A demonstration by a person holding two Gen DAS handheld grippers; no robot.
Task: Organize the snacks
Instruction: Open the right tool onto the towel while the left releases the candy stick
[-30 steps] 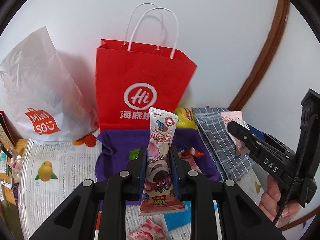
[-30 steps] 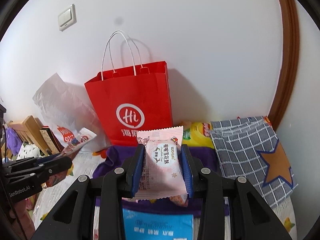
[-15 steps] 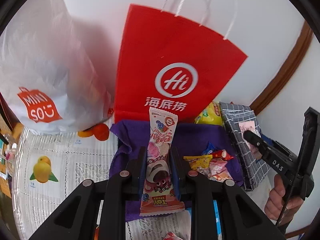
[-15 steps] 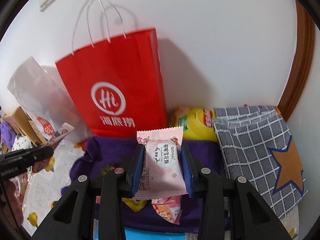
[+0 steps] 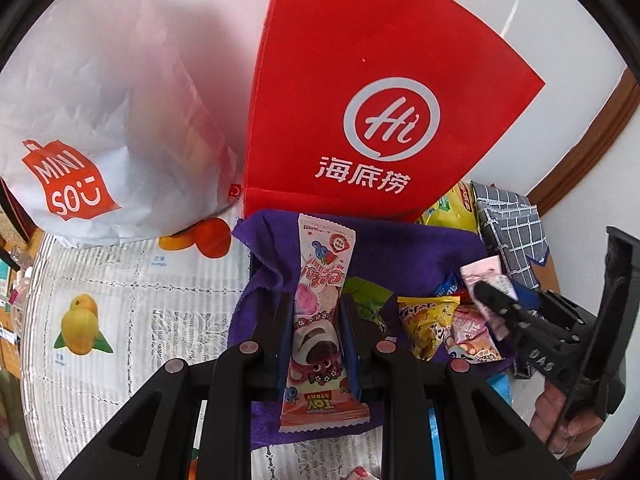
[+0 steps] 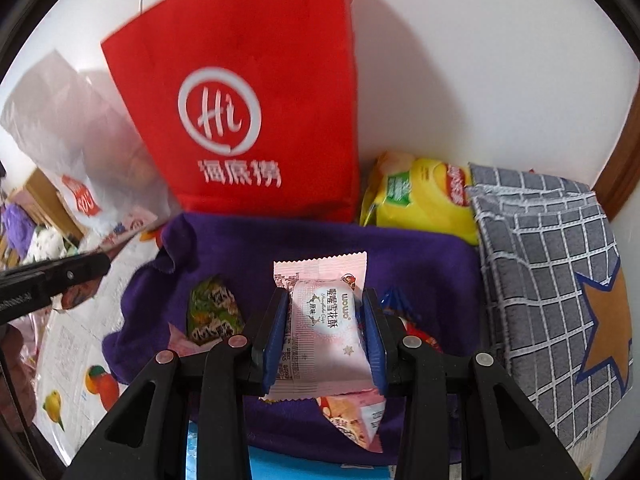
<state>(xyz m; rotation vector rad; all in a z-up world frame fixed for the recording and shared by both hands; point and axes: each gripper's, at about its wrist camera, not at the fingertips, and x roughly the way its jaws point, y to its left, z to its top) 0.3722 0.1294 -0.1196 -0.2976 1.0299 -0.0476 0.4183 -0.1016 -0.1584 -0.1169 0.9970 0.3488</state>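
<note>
I have both claws clamped, the left gripper [image 5: 316, 320] on the long Toy Story packet [image 5: 318, 316] and the right gripper [image 6: 326, 332] on the pink snowflake-crisp packet [image 6: 324, 320], so I judge the next move is releasing these 2 onto the purple cloth [image 6: 420, 256].

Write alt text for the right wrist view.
The right gripper clamps a pink snack packet above a purple cloth strewn with other snacks. A red paper bag stands behind against the wall, with a yellow chip bag and a grey checked cloth to the right.
</note>
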